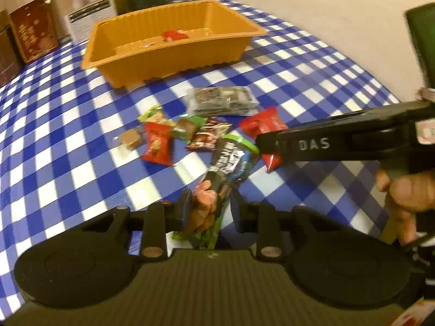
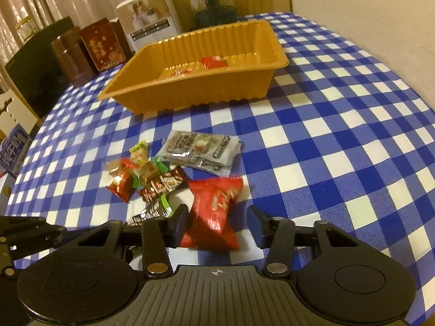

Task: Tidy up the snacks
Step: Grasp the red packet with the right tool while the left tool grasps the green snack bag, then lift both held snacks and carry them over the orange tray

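On the blue-and-white checked cloth [image 2: 339,141] a loose heap of wrapped snacks lies in front of an orange tray [image 2: 206,92], well apart from it. Inside the tray rests one red packet [image 2: 213,62] near the far wall. The left gripper [image 1: 210,203] pinches a long dark bag [image 1: 217,179] with a green end, its fingers [image 1: 181,206] pressed on the lower part so that the bag sticks up and away between them. The right gripper [image 2: 217,217] straddles a red pouch [image 2: 214,209] at the near edge of the heap; its left finger touches the pouch, while a gap shows beside the right one, so the jaws stand spread about it rather than clamped. From the left wrist view the right tool reaches in from the right, held by a hand [image 1: 402,190], its tip over the same red pouch [image 1: 262,126]. Beyond lies a flat silver-grey pack [image 2: 202,149], nearest the tray. To its left sit small sweets: a green-yellow one [image 2: 139,153], a brown cube [image 2: 149,174], a red one [image 2: 123,186] and a dark red wrapper [image 2: 163,186]. Behind the tray stand a white box [image 2: 148,19], a dark red tin [image 2: 103,44] and a brown canister [image 2: 72,54].
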### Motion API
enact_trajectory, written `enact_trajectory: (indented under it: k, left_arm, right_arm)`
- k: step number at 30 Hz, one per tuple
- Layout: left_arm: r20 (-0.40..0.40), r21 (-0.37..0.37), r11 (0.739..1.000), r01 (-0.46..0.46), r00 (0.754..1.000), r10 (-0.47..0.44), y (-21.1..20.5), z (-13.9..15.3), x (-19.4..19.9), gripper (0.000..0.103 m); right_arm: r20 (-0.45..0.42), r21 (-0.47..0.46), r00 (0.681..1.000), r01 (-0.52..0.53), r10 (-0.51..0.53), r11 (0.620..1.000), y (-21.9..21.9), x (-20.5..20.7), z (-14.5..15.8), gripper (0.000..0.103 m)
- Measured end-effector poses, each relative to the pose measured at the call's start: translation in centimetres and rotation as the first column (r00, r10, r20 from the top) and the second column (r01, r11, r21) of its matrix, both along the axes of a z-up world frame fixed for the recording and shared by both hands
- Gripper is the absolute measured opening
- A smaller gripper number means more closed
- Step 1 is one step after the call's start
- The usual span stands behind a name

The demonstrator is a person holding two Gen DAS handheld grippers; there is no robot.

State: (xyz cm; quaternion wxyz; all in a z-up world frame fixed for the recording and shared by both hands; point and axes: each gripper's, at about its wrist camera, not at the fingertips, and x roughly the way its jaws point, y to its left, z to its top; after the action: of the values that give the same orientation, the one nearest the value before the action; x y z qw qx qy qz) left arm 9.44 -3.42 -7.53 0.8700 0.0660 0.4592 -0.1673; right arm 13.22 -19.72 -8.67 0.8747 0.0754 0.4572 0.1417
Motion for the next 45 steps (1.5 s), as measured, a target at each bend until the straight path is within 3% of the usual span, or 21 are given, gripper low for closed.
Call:
enact_trajectory:
  k: [8, 15, 23, 27, 35, 45]
  left_arm:
    - [0.027, 0.017, 0.994, 0.112, 0.993, -0.113, -0.5, -0.4, 0.7, 0.028]
    - [0.039, 0.033, 0.977, 0.209, 0.977, -0.210, -0.8, -0.4, 1.3, 0.039]
    - [-0.006, 0.047, 0.972, 0.229, 0.974, -0.228, -0.9, -1.5, 2.2, 0.040]
    - [-0.019, 0.019, 0.983, 0.182, 0.983, -0.182, -0.6, -1.5, 2.0, 0.027]
    - [-0.021, -0.011, 1.000, 0.023, 1.000, -0.023, -1.2, -1.5, 1.2, 0.027]
    - [-0.005, -0.001, 0.999, -0.035, 0.999, 0.035, -2.0, -1.5, 0.6, 0.027]
  right_arm:
    - [-0.024, -0.015, 1.000, -0.008, 0.008, 1.000, -1.9, -1.4, 0.3, 0.034]
    - [-0.023, -0.007, 1.000, -0.005, 0.005, 1.000, -2.5, -2.3, 0.4, 0.035]
    - [-0.007, 0.014, 1.000, 0.013, -0.013, 1.000, -2.7, -2.2, 0.3, 0.035]
    - [-0.002, 0.015, 1.000, 0.021, -0.021, 1.000, -2.6, -2.1, 0.3, 0.035]
    - [0.022, -0.021, 0.999, 0.026, -0.026, 0.999, -1.8, -2.2, 0.2, 0.035]
    - [0.056, -0.064, 0.998, 0.025, -0.022, 0.998, -1.4, -2.5, 0.3, 0.032]
